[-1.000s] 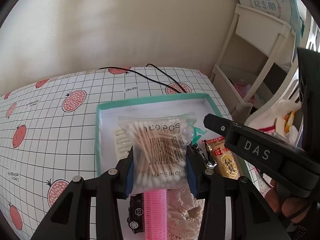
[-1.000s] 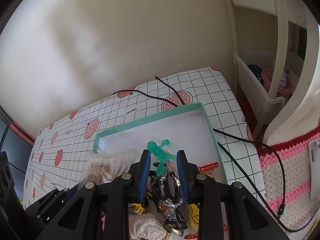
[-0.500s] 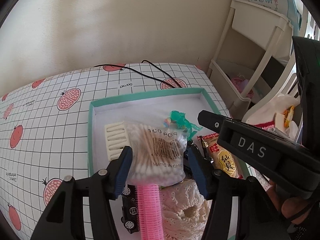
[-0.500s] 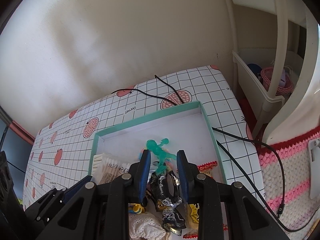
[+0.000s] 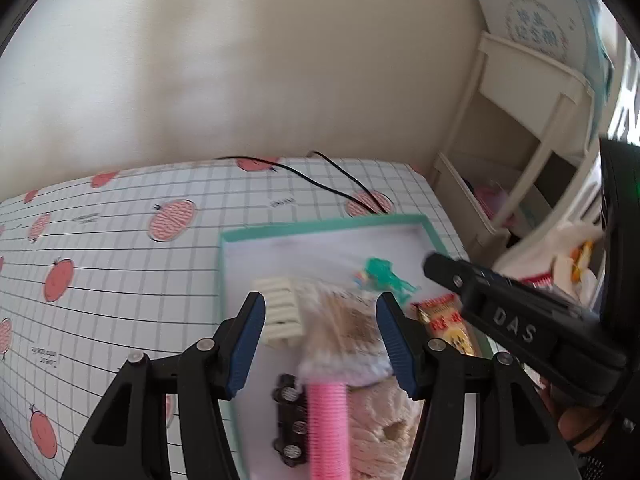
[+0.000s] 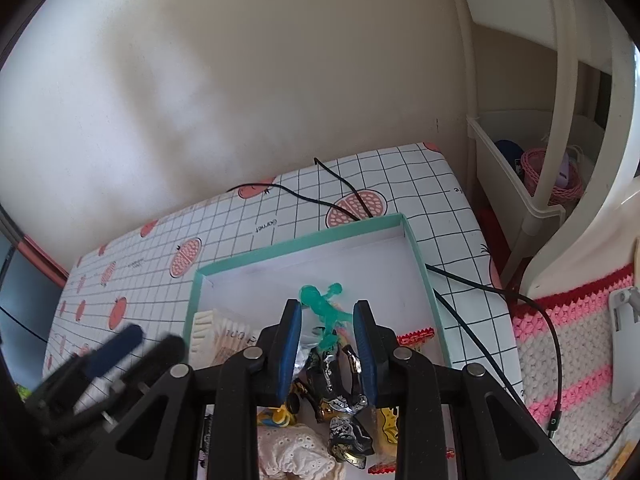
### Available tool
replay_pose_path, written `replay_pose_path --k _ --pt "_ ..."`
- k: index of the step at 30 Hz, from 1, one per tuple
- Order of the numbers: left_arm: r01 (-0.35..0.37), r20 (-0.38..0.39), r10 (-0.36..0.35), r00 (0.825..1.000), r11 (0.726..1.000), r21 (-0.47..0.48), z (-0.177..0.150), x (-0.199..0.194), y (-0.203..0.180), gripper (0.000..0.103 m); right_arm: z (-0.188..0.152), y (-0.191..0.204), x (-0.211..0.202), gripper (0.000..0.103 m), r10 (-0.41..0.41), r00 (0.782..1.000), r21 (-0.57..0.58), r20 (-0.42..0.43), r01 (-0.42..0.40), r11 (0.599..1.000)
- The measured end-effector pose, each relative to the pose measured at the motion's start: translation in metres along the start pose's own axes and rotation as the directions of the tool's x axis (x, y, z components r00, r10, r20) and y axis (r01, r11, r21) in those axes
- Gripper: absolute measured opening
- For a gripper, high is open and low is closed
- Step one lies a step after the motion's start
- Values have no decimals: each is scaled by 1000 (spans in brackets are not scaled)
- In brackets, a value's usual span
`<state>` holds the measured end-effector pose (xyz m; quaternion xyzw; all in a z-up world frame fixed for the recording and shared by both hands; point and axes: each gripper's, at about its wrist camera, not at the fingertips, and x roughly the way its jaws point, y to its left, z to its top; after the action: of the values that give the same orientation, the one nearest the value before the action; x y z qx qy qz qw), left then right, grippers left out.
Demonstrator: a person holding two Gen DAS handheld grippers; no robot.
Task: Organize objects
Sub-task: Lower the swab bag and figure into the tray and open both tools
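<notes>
A teal-rimmed white box [image 5: 320, 226] sits on the gridded tablecloth. In it a clear bag of cotton swabs [image 5: 348, 332] lies partly on a cream comb [image 5: 280, 312]. My left gripper [image 5: 320, 320] hovers just above the bag, open, its blue pads clear of both sides. In the right wrist view it is a blur at the lower left. My right gripper [image 6: 327, 312] is over the box's right half, shut on a translucent green toy figure [image 6: 320, 304] that sticks out past its tips. From the left wrist view that figure [image 5: 384, 276] sits at the tip of the right gripper's black finger [image 5: 500, 312].
The box also holds a pink hair roller [image 5: 328, 420], a black toy car [image 5: 290, 420], lace fabric [image 5: 384, 420], a red-yellow snack packet [image 5: 448, 324] and foil wrappers [image 6: 340, 400]. A black cable [image 6: 480, 288] crosses the cloth. A white rack [image 6: 520, 184] stands at the right.
My left gripper has opened and let go of the cotton swab bag, which now lies in the box, and it has lifted a little. The right gripper has kept still.
</notes>
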<state>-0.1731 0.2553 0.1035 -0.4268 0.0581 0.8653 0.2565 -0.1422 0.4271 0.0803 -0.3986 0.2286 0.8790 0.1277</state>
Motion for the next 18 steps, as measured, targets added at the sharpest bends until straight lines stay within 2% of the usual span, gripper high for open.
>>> replay_pose_path --k 4,8,10,12,13,15,18 --pt "-56 36 58 998 997 -58 5 -3 18 60 -2 0 4 29 -12 1000 0 -3 12 1000" --pt "-120 64 128 990 985 -123 7 -5 40 70 -4 2 8 32 -18 1000 -9 -9 18 1000" --pt "-150 69 161 984 978 -148 8 -3 49 80 -5 3 10 46 -22 1000 -11 -9 21 1000" --pt "-183 78 197 977 971 -154 9 -1 56 85 -6 5 12 50 -23 1000 -14 -11 22 1000" --pt "-201 80 215 973 967 -157 9 0 60 92 -6 5 14 53 -24 1000 -14 -13 24 1000" --pt "-219 85 237 968 960 -174 9 1 67 97 -7 7 15 58 -27 999 -19 -17 27 999" --pt "-232 78 250 965 954 -188 9 4 74 98 -8 9 17 65 -26 999 -29 -18 26 999"
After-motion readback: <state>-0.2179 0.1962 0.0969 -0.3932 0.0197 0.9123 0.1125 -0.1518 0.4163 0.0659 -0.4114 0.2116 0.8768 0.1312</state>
